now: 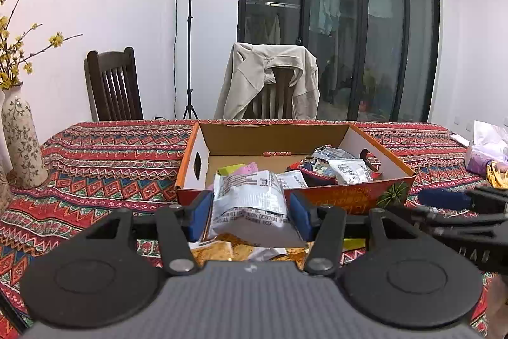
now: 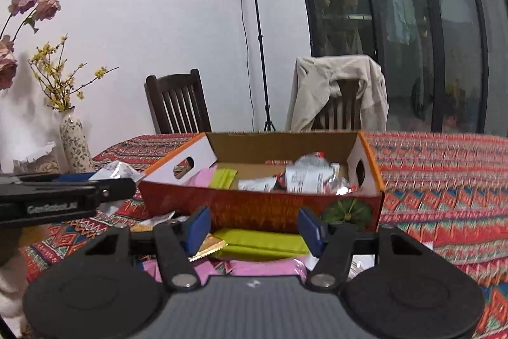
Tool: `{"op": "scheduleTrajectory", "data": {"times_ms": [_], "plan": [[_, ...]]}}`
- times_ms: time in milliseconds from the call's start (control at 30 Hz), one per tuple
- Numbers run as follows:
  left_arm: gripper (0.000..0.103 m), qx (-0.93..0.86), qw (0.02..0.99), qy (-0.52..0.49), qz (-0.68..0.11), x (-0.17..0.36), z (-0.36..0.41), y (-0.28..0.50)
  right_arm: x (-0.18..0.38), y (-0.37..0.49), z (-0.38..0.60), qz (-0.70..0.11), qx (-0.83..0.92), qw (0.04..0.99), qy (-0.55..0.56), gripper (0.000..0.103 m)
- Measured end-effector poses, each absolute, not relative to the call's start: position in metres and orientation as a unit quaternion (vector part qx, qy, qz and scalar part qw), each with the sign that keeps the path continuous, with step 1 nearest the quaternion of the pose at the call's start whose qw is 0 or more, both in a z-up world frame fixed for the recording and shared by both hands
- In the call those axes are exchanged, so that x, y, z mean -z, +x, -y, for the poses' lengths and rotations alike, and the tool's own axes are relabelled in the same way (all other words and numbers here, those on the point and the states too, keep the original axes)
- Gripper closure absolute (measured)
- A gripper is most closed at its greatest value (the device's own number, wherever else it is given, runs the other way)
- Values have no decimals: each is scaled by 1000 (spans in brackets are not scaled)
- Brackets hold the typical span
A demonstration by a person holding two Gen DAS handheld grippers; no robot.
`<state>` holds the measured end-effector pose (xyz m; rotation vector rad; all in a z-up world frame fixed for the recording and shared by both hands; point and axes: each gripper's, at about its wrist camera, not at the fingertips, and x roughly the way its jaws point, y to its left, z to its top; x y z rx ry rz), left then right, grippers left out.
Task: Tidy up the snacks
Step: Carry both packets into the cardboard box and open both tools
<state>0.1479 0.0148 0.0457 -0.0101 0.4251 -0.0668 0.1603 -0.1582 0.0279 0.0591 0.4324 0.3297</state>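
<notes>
Left hand-held gripper (image 1: 250,212): its blue pads press both sides of a silver snack packet (image 1: 249,205), held raised just before the near wall of the cardboard box (image 1: 349,196), probably so it can clear that wall and go in with the packets already lying there. Right hand-held gripper (image 2: 254,231): its jaws stand partly open around a green packet (image 2: 263,243) lying with a gold packet (image 2: 209,247) and a pink packet (image 2: 263,267) on the desk (image 2: 444,180); whether the pads touch it cannot be told. The box sits mid-desk, within reach of both hands. Surface: a red patterned cloth. Room: white walls, a flowered vase (image 1: 22,142), two chairs, one draped with a pale jacket (image 1: 270,78), a lamp stand (image 1: 190,21) and dark glass doors.
</notes>
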Motion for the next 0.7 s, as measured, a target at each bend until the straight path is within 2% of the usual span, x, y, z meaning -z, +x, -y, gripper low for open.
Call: {"op": "scheduleTrajectory", "data": {"times_ms": [67,200,267,433,467,700], "plan": [[48,34,977,-7,-212,-44,-16,147,-26,162,157,-229,-165,959,26,42],[48,35,974,-9,-222,-37,-20,144,-12,163,153,-274,-151,950,6,33],[48,36,973,-13,-226,-34,-23,143,-1,165,153,-302,-146,942,-1,33],[48,38,972,-19,-232,-29,-26,139,23,173,155,-360,-135,923,-2,34],[48,39,971,-19,-233,-28,-26,138,26,174,154,-366,-134,921,-2,39],[48,42,973,-22,-226,-34,-28,136,19,160,153,-341,-150,928,-18,43]]}}
